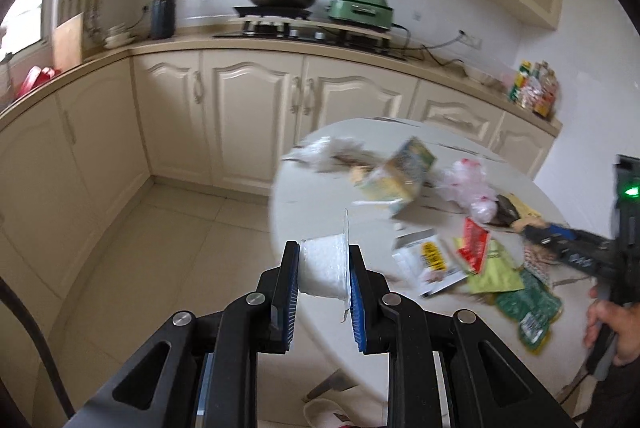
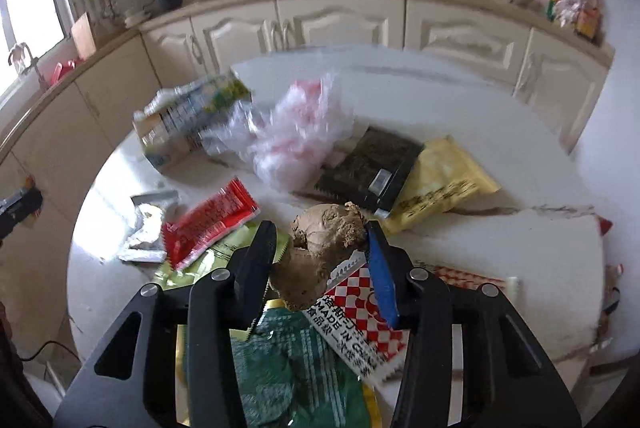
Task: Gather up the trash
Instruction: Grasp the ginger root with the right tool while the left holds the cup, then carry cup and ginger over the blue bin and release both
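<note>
My left gripper (image 1: 324, 252) is shut on a small white plastic cup (image 1: 325, 266) with a peeled lid, held at the left edge of the round white table (image 1: 304, 204). My right gripper (image 2: 320, 232) is shut on a brown ginger root (image 2: 320, 248), held above the table (image 2: 500, 248) over a red-checkered wrapper (image 2: 360, 304) and a green packet (image 2: 288, 368). The right gripper also shows at the right of the left wrist view (image 1: 560, 240).
Trash lies across the table: a yellow-green carton (image 2: 188, 116), a crumpled clear plastic bag (image 2: 296, 132), a red sachet (image 2: 208, 220), a black packet (image 2: 372, 164), a yellow packet (image 2: 440, 184), a white wrapper (image 1: 432, 260). Kitchen cabinets (image 1: 248, 108) and counter stand behind.
</note>
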The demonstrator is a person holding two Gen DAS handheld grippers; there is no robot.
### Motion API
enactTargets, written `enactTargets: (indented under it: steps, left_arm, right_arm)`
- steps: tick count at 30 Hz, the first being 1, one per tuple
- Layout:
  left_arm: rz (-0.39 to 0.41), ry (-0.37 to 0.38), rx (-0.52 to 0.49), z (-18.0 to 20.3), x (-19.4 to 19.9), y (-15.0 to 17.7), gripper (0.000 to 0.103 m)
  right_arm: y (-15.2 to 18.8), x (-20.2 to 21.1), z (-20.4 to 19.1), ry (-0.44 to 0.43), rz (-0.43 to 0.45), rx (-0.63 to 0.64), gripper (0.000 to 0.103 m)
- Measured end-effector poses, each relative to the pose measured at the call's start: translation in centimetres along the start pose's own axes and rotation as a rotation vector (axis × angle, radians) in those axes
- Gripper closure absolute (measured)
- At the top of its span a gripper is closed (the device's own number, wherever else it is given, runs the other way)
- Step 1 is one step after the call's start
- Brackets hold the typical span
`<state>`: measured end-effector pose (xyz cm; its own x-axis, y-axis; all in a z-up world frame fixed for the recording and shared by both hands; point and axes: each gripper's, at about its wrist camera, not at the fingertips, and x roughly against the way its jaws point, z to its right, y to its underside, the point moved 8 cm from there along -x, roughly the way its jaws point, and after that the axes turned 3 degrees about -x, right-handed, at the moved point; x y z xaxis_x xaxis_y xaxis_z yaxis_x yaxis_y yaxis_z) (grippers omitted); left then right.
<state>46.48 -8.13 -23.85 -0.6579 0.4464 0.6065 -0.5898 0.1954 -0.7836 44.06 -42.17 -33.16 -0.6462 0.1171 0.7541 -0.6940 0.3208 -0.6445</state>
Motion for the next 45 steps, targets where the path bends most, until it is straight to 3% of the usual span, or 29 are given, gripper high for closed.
enactTargets:
  steps: [6, 11, 18, 23, 31, 34, 38, 40, 41, 42, 45]
  left_arm:
    - [-0.021, -0.069, 0.096, -6.8, 1.6, 3.5, 0.084]
    - [-0.069, -0.147, 0.177, -13.0, 2.1, 7.7, 0.084]
    - [-0.175, -0.221, 0.286, -20.1, 0.4, 14.0, 0.084]
    - [-0.272, -0.256, 0.347, -24.2, -2.6, 18.1, 0.084]
    - [-0.459, -0.270, 0.410, -29.1, -11.3, 23.2, 0.084]
    - [-0.507, -0.274, 0.425, -30.5, -13.8, 24.2, 0.084]
    - [-0.528, -0.286, 0.450, -31.9, -15.7, 24.3, 0.082]
    - [-0.533, -0.290, 0.466, -32.6, -16.2, 24.0, 0.066]
    - [-0.535, -0.291, 0.477, -33.0, -16.2, 23.9, 0.048]
    - [-0.527, -0.291, 0.481, -33.2, -16.1, 23.9, 0.040]
    - [-0.495, -0.298, 0.482, -33.5, -15.5, 23.0, 0.040]
  right_arm:
    - [-1.9, 4.1, -5.3, -0.030, 0.102, 0.084, 0.060]
    - [-2.4, 5.9, -15.6, -0.181, 0.152, 0.218, 0.060]
    - [1.5, 2.1, -32.5, -0.423, 0.056, 0.438, 0.060]
    - [6.0, -5.2, -38.8, -0.447, -0.075, 0.545, 0.060]
    - [13.2, -20.8, -41.0, -0.461, -0.401, 0.497, 0.060]
    - [14.9, -24.5, -41.1, -0.486, -0.485, 0.459, 0.060]
    - [16.4, -27.2, -41.0, -0.502, -0.528, 0.444, 0.059]
    - [16.9, -27.7, -40.8, -0.511, -0.531, 0.432, 0.054]
    - [17.0, -27.9, -40.7, -0.515, -0.534, 0.425, 0.052]
    - [17.4, -27.7, -40.5, -0.517, -0.533, 0.419, 0.051]
    - [17.0, -27.6, -40.1, -0.515, -0.519, 0.406, 0.047]
